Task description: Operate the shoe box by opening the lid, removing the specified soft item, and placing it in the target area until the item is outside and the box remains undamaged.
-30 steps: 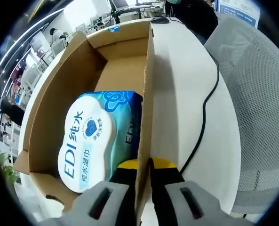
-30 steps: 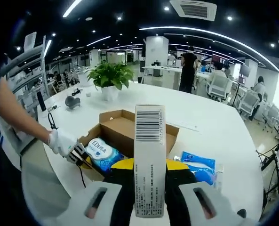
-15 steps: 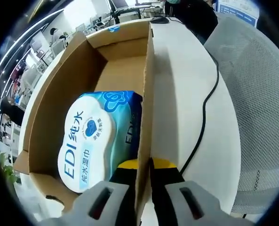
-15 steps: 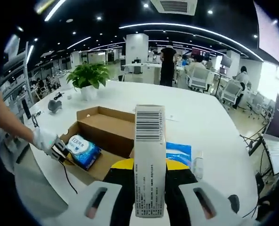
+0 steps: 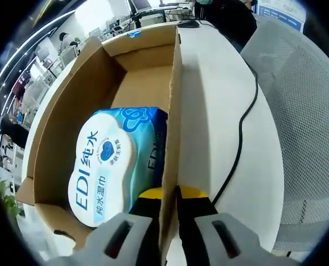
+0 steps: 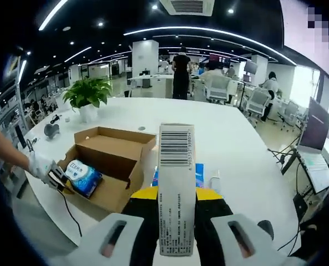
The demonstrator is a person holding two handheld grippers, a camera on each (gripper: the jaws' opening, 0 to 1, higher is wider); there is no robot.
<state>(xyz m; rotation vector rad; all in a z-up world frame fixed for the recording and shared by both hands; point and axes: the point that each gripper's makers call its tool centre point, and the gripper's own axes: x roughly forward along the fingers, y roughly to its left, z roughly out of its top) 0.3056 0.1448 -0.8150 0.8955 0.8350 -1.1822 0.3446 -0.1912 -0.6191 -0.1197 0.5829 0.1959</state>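
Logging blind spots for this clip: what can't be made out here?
- Blue pack on the table, right gripper view: mostly hidden behind the held carton.
- Box floor under the wipes, left gripper view: covered.
- Carton's small print: too small.
- Left gripper: the box wall hides the pads' contact.

The right gripper (image 6: 176,208), clamped on a white barcoded carton (image 6: 176,188), has drawn back from the open shoe box (image 6: 106,166), toward the desk's (image 6: 236,144) edge.
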